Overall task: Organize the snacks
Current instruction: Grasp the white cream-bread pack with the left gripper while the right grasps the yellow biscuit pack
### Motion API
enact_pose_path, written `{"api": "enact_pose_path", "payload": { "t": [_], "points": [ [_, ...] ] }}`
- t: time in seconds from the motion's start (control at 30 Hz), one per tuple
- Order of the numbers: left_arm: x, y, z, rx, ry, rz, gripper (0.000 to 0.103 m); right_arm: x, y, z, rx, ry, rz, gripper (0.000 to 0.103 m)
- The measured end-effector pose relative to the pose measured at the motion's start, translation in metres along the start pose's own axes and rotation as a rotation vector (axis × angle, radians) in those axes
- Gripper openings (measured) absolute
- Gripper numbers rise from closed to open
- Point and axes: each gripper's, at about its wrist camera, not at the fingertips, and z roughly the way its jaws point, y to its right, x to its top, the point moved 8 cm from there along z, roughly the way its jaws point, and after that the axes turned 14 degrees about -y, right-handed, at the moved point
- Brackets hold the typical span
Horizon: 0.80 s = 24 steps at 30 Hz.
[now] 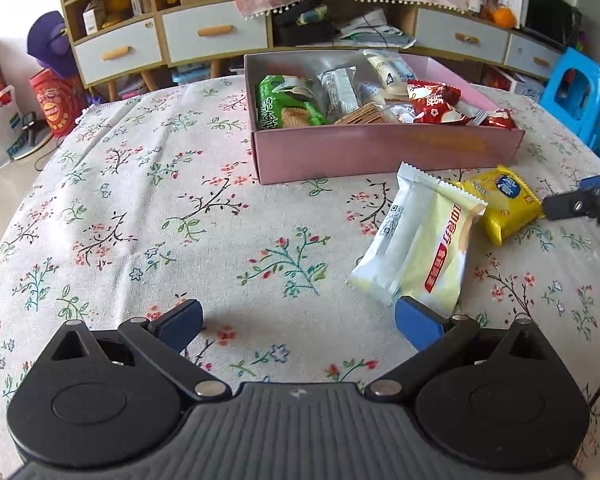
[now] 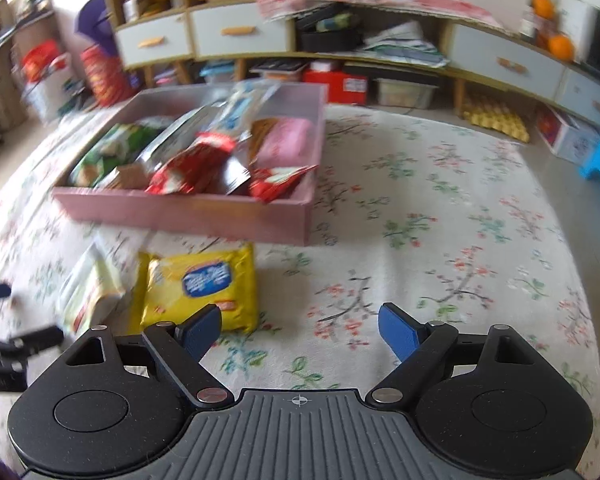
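Note:
A pink box (image 1: 380, 152) on the floral tablecloth holds several snack packets, among them a green biscuit pack (image 1: 288, 106) and red packs (image 1: 440, 106). In front of it lie a pale yellow-white packet (image 1: 420, 240) and a yellow packet (image 1: 504, 204). My left gripper (image 1: 298, 322) is open and empty, its right finger just at the pale packet's near edge. My right gripper (image 2: 300, 328) is open and empty, with its left finger over the near edge of the yellow packet (image 2: 200, 284). The pale packet (image 2: 92, 292) and the pink box (image 2: 188, 212) also show in the blurred right wrist view.
The right gripper's tip (image 1: 584, 200) shows at the right edge of the left wrist view, beside the yellow packet. The left gripper (image 2: 4, 344) shows at the left edge of the right wrist view. Behind the table stand a drawer cabinet (image 1: 220, 36) and a blue stool (image 1: 584, 96).

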Motion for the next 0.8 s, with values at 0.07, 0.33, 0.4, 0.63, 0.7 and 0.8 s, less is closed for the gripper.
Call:
{"api": "enact_pose_path", "payload": {
  "t": [0.07,0.33,0.4,0.63,0.7,0.8],
  "points": [
    [0.000,0.001,-0.001,-0.031,-0.002,0.008,0.101,-0.002,-0.007,0.006,0.011,-0.021,-0.038,0.088],
    [0.012,0.025,-0.001,-0.156,0.035,0.086,0.101,-0.003,-0.024,0.024,-0.021,-0.029,-0.130,0.097],
    [0.015,0.032,0.003,-0.168,0.036,0.105,0.101,0.001,-0.025,0.027,-0.004,-0.026,-0.108,0.097],
    [0.033,0.049,0.016,-0.154,0.044,0.104,0.102,0.013,-0.035,0.033,0.022,-0.004,-0.104,0.097],
    [0.036,0.056,0.017,-0.170,0.045,0.110,0.102,0.016,-0.039,0.035,0.030,0.002,-0.112,0.097],
    [0.037,0.061,0.018,-0.171,0.046,0.121,0.102,0.018,-0.046,0.035,0.032,0.018,-0.138,0.095]
  ]
}}
